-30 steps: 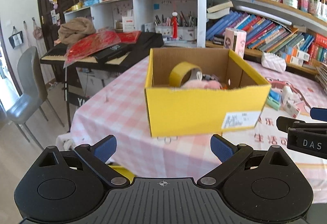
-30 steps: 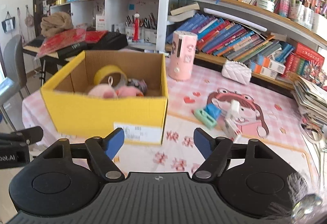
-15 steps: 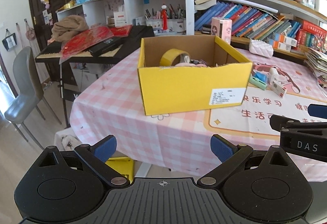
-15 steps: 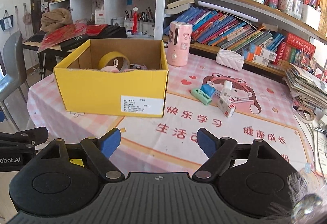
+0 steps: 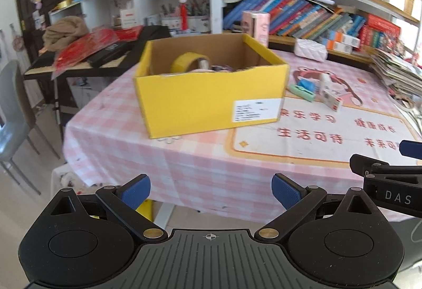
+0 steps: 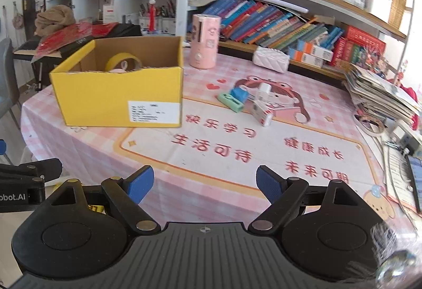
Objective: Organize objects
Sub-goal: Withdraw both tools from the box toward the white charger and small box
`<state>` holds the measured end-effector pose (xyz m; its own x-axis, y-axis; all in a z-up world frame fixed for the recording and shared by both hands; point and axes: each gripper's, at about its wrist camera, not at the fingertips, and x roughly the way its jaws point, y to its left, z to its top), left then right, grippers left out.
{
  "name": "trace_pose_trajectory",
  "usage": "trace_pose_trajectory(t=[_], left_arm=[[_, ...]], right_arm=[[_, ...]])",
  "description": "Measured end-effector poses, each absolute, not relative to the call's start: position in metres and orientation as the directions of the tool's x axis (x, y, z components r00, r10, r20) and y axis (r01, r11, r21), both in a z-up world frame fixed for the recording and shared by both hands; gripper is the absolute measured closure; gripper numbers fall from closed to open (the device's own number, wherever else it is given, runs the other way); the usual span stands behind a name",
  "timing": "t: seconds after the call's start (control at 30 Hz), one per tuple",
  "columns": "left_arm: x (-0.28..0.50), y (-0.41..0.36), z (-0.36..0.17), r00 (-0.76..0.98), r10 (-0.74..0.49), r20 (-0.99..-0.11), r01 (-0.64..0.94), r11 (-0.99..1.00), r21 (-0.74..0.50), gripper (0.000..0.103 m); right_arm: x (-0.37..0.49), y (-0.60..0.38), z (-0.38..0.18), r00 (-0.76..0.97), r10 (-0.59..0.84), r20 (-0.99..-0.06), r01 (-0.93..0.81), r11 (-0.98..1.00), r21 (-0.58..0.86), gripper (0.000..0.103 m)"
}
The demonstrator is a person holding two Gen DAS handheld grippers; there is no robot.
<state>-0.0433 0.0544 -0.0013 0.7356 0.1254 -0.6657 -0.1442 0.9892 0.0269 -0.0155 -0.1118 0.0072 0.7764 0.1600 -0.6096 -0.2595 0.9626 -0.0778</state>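
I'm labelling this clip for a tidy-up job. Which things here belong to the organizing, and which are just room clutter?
Belongs to the job:
- yellow box, tape roll already inside
- green item, blue item and white items, loose on the tablecloth
- both tongs, open and empty: left, right

Probably just lying about:
- pink canister
- quilted pouch
- magazine stack
- shelf books

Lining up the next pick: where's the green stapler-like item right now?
In the right wrist view the green item lies on the tablecloth right of the yellow box, touching a blue piece, with small white boxes just beyond.
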Motion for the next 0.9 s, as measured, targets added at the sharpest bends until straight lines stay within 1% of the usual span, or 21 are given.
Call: trace_pose_trajectory(t=[0.3, 0.5, 0.73, 0.9], left_arm=[[-0.025, 0.014, -0.003, 0.743, 0.034, -0.668, -0.012, 0.999, 0.037, 0.003], [-0.006, -0.009, -0.004, 0.740, -0.006, -0.672, 0.047, 0.998, 0.044, 0.003], [0.022, -0.036, -0.006, 0.735, -0.035, -0.677, 0.086, 0.995, 0.042, 0.003], [0.043, -0.047, -0.006, 0.733, -0.038, -0.679, 0.084, 0.996, 0.036, 0.003]], right_arm=[[-0.013, -0.157, 0.003, 0.782, 0.056, -0.620, -0.122, 0.991, -0.064, 0.018], [-0.005, -0.182, 0.001, 0.779, 0.004, -0.627, -0.048, 0.997, -0.054, 0.018], [0.017, -0.206, 0.002, 0.773, -0.025, -0.634, -0.015, 0.998, -0.059, 0.018], [0.043, -0.219, 0.003, 0.766, -0.024, -0.642, -0.019, 0.998, -0.060, 0.018]])
